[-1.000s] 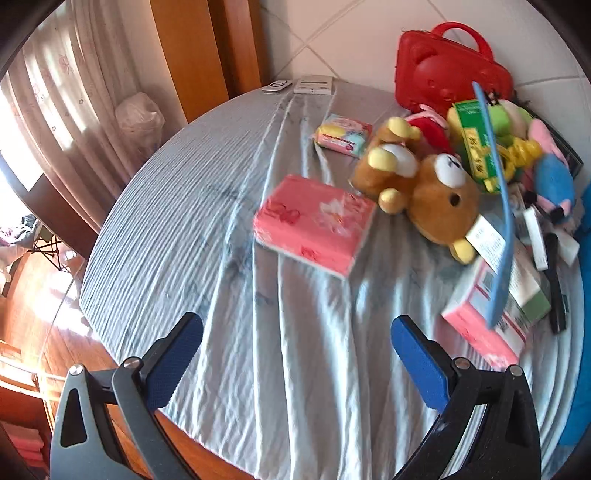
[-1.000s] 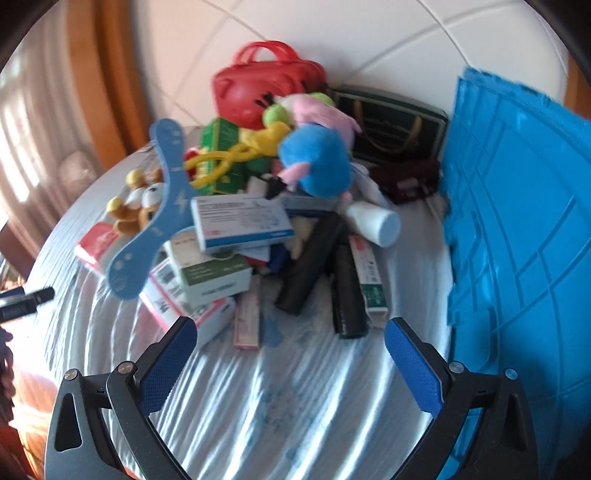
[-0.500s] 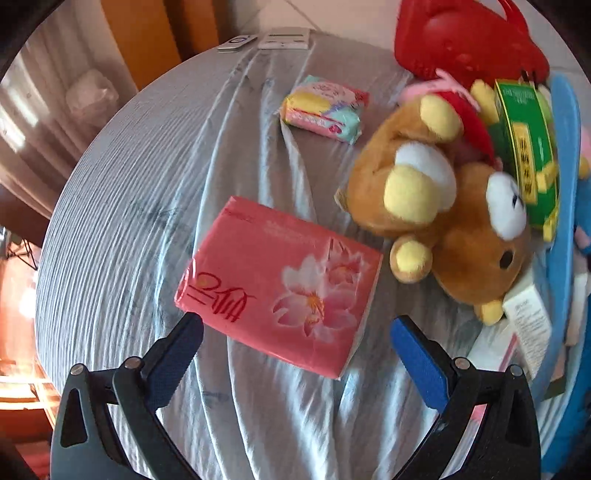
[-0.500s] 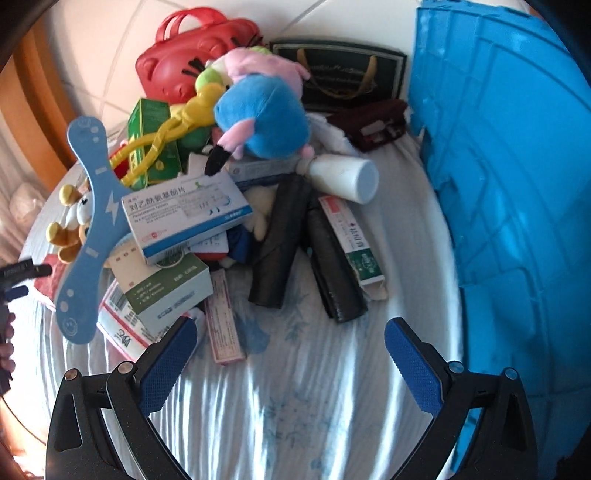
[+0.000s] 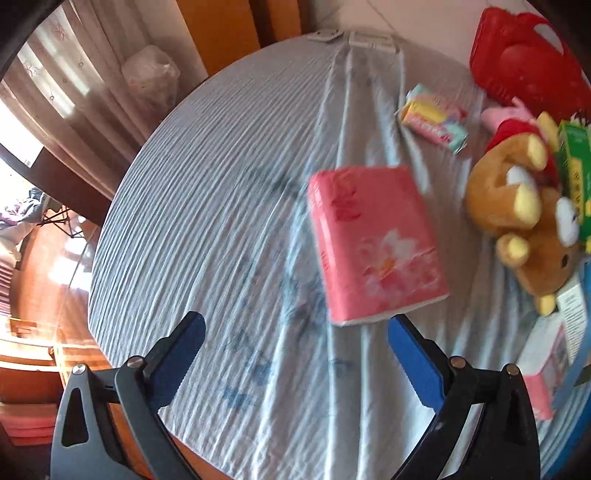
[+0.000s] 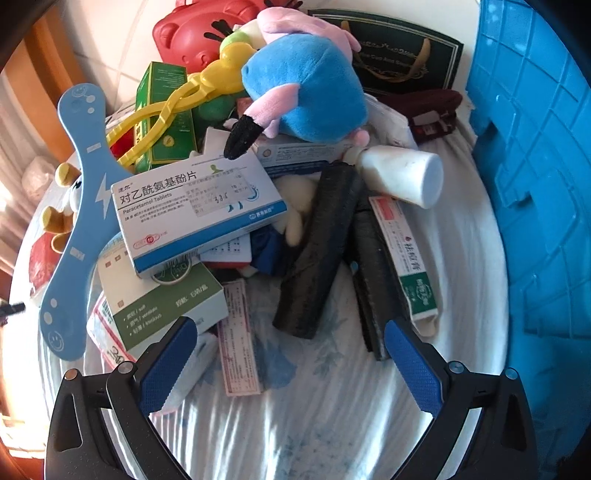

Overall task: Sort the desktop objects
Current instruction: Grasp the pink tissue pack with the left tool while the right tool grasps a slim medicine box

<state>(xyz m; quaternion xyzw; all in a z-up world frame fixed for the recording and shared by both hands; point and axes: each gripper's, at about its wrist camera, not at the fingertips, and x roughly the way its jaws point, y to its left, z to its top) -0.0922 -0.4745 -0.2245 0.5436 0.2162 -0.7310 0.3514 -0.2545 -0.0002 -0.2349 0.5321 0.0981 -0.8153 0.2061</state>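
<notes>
The left gripper is spread wide and empty over the table, with the pink tissue pack lying flat just beyond its right finger, toward the table's middle. The right gripper is likewise spread and empty, at the near edge of the pile, where a paracetamol box tops other boxes beside two black rolls.

Striped cloth covers the round table, directly under and ahead of the left gripper. Curtain far left of it, wood panel beyond the table's far edge, clear plastic bag between them. Tiled wall up-left past the right gripper's reach.
</notes>
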